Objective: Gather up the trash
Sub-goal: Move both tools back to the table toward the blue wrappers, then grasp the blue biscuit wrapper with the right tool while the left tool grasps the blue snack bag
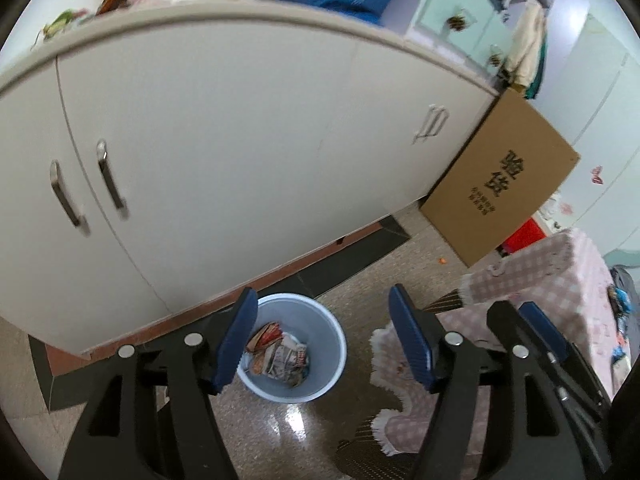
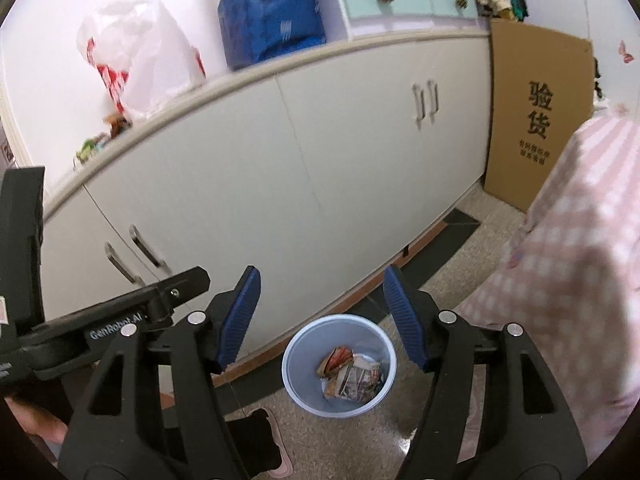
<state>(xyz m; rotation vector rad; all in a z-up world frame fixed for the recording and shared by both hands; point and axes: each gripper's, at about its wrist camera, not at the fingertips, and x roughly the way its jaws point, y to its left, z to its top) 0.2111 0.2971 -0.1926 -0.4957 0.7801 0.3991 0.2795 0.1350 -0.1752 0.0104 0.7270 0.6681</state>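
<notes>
I am hovering both empty, wide-open hand-held grippers, left (image 1: 324, 340) and right (image 2: 322, 322), above the pale blue plastic bin (image 2: 296, 344); remaining crumpled wrappers (image 2: 94, 146) are lying up-left on the white cabinet worktop (image 2: 256, 66), nearer my left.

Floor: I see speckled stone tiling (image 2: 352, 440) with dark inlay strips.
Cabinet: white doors (image 1: 224, 152), metal handles — long worktop (image 2: 208, 92) above.
Right side: cardboard box (image 2: 536, 120) leaning — pink checked cloth (image 2: 580, 240) nearby.

Black plastic left gripper (image 1: 324, 336) and right gripper (image 2: 320, 316), blue ribbed pads, silver rivets, white "GenRobot.AI" lettering.
</notes>
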